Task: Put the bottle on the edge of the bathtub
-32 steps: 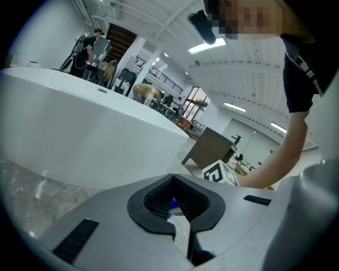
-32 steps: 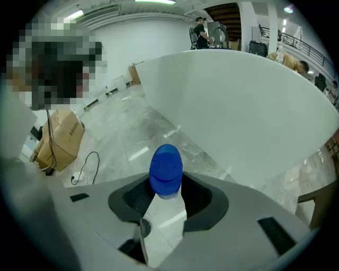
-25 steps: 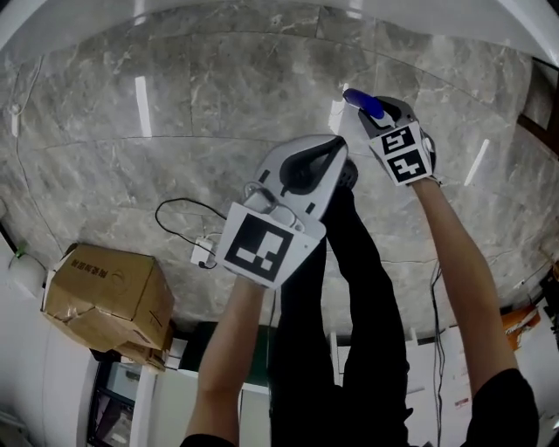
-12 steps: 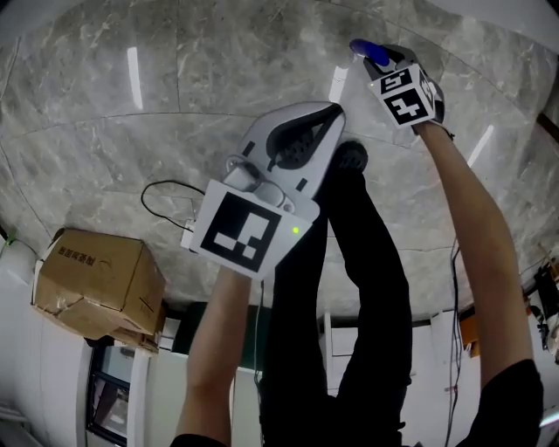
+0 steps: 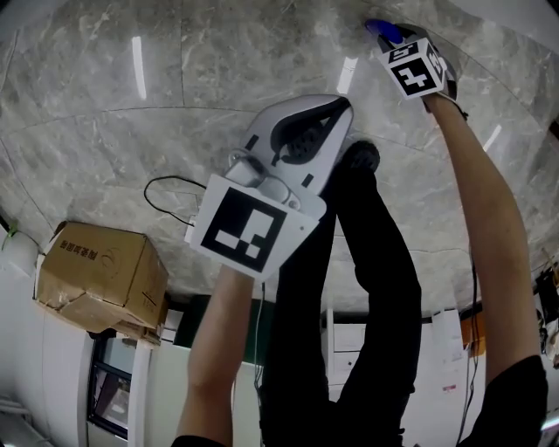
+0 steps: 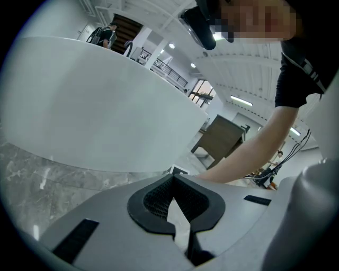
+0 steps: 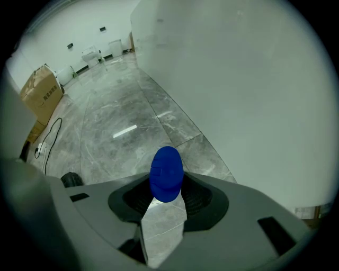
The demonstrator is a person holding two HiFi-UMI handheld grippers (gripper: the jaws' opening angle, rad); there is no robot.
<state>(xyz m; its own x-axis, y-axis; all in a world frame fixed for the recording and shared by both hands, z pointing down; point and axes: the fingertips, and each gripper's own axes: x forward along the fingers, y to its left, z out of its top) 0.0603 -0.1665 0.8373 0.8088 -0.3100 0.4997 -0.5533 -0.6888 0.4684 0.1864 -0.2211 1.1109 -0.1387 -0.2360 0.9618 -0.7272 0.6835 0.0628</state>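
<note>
head view: the left tongs (image 5: 332, 118) hang over the grey marble floor (image 5: 105, 105). the right tongs (image 5: 395, 42) are held out near the white bathtub (image 5: 515, 19), carrying the blue-capped bottle (image 5: 383, 30). a cardboard box (image 5: 100, 279) sits lower left. left gripper view: these tongs are all but pressed together, nothing between them. right gripper view: the tongs pinch the bottle, its blue cap poking out past them, above the floor beside the bathtub's wall.
</note>
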